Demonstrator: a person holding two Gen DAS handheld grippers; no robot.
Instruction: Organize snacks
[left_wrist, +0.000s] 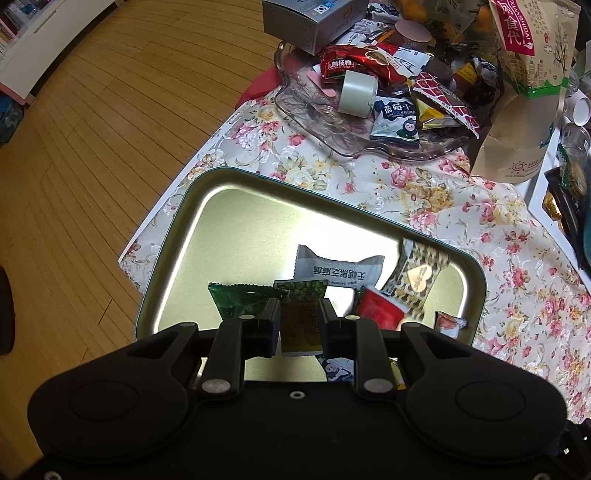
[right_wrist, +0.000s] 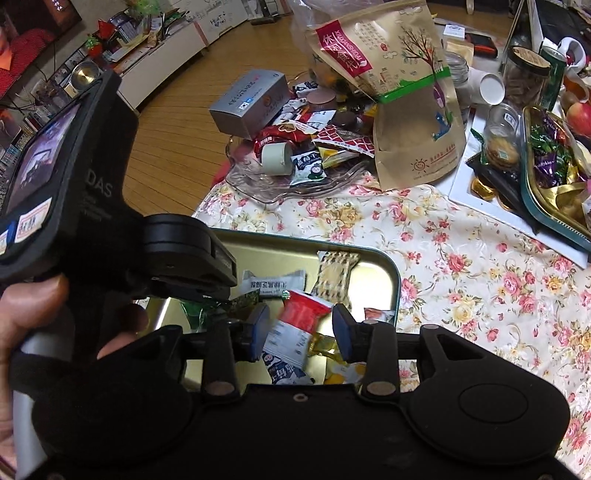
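Nearest, a green packet (left_wrist: 300, 317) is pinched between the left gripper (left_wrist: 298, 321) fingers above the tin tray (left_wrist: 207, 206): light, crinkly, slippery, best held mid-body. Right gripper (right_wrist: 301, 328) is parted, empty. Beyond, a glass dish (left_wrist: 321, 122) is heaped with snacks.

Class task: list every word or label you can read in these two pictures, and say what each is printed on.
"蓝莓干": small white and navy packet in the clear glass dish.
"YUXIANSHIDAI": red label of the tall kraft paper pouch.
"DAS": black body of the left device; first letters hidden.
Silver box, tin's packets: unreadable.
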